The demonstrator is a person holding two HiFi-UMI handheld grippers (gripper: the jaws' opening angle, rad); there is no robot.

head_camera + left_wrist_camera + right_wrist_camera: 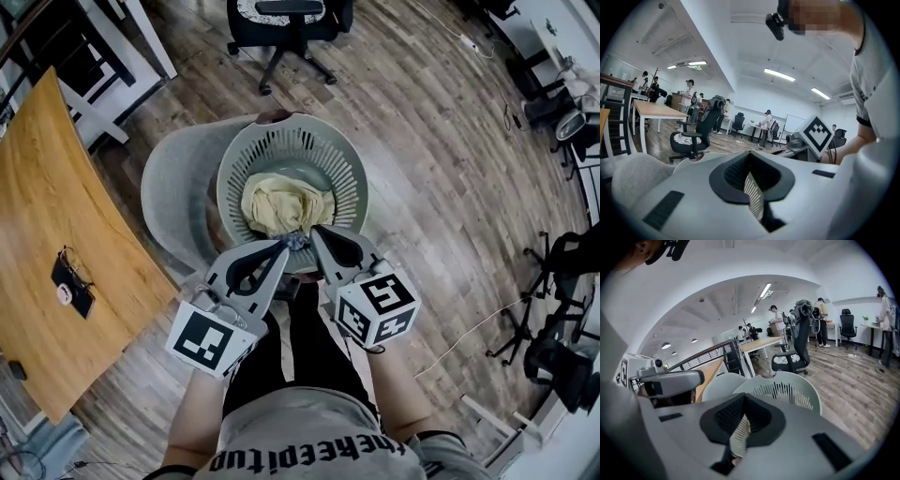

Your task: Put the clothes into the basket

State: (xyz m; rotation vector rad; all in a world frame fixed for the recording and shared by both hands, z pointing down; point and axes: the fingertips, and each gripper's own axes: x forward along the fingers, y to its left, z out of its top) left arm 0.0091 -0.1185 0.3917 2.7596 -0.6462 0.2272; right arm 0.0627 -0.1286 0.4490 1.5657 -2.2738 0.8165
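Observation:
A pale green slatted basket (pixel 349 159) stands on a grey chair and holds a crumpled yellow cloth (pixel 281 206). At its near rim a small bunch of striped grey cloth (pixel 297 240) shows between both gripper tips. My left gripper (pixel 284 247) is shut on a striped fold (pixel 753 194) that stands pinched between its dark pads. My right gripper (pixel 315 232) is shut on a striped fold (pixel 739 433) too. The two tips nearly touch each other over the basket's near edge. The rest of the striped cloth is hidden under the grippers.
The grey chair seat (pixel 176 192) sticks out left of the basket. A wooden table (pixel 47 216) with a small black item (pixel 71 284) runs along the left. A black office chair (pixel 286 23) stands beyond the basket. Several people stand in the background.

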